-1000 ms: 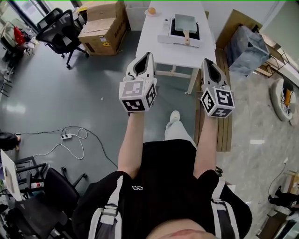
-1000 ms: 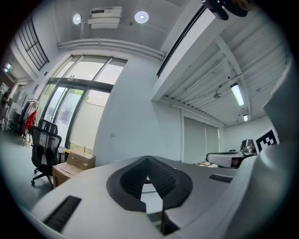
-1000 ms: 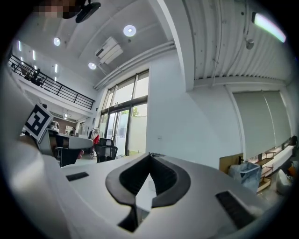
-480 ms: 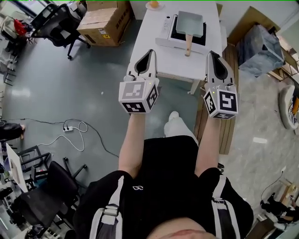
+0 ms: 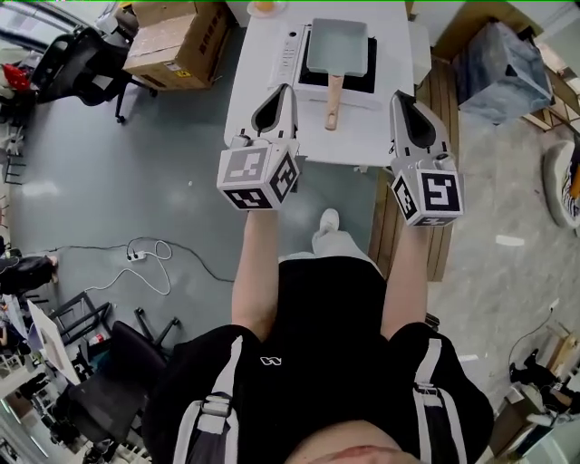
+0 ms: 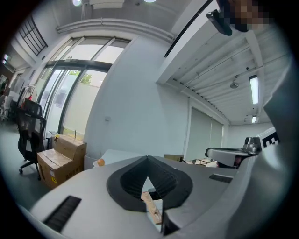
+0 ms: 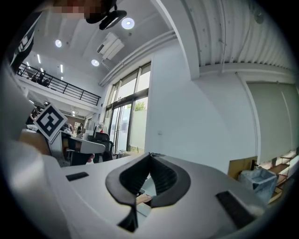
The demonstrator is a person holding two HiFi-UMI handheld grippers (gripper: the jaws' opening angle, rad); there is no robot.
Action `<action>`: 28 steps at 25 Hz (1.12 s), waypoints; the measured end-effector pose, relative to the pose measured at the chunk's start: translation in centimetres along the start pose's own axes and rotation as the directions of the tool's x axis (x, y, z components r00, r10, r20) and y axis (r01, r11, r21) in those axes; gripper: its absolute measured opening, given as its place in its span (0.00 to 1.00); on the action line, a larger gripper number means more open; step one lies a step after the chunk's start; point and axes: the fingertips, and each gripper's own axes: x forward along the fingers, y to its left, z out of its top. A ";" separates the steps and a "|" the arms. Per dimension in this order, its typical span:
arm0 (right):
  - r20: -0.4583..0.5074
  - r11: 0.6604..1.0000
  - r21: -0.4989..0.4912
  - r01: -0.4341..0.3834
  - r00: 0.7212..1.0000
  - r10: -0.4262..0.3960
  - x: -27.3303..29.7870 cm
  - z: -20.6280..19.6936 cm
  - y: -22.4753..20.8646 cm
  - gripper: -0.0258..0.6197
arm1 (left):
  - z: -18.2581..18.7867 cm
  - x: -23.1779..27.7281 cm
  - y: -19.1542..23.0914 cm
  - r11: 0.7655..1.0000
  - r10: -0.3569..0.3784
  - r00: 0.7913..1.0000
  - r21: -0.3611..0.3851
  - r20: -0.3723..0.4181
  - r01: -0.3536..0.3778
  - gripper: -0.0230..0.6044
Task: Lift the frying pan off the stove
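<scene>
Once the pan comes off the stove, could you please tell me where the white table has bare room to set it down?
Bare strips of table: left of the stove, in front of the orange; along the near edge, where the wooden handle ends; a narrow one right of the stove. The middle is crowded by the stove and frying pan.

The person is walking up to the table (image 5: 258, 86), so it is drawing closer in the head view. The left hand-held gripper (image 5: 283, 91) and the right hand-held gripper (image 5: 401, 96), seen against the floor a second ago, are now overlapping the table's near edge. They are flanking the frying pan (image 5: 338, 45), one toward each near corner. The cardboard box (image 5: 177, 41) and office chair (image 5: 77, 63) are drifting toward that view's upper left.
</scene>
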 end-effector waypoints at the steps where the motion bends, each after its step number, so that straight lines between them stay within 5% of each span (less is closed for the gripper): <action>1: -0.013 1.000 0.012 -0.008 1.000 0.008 0.4 -0.5 -0.5 0.05 | -0.3 1.0 -0.1 1.000 -0.008 1.000 -0.011 -0.014 0.008 0.02; 12: -0.071 0.993 0.114 -0.018 0.997 0.027 4.1 -6.1 -1.1 0.05 | -4.5 4.8 0.5 0.993 -0.109 0.991 -0.062 -0.081 0.104 0.02; 18: -0.118 0.991 0.122 -0.047 0.991 0.062 6.0 -7.4 -0.7 0.05 | -5.3 7.3 2.9 0.975 -0.178 0.981 -0.151 -0.075 0.165 0.02; 28: -0.210 0.975 0.204 -0.091 0.968 0.134 8.0 -10.2 0.2 0.05 | -7.4 9.5 3.3 0.883 -0.362 0.928 -0.351 -0.086 0.312 0.05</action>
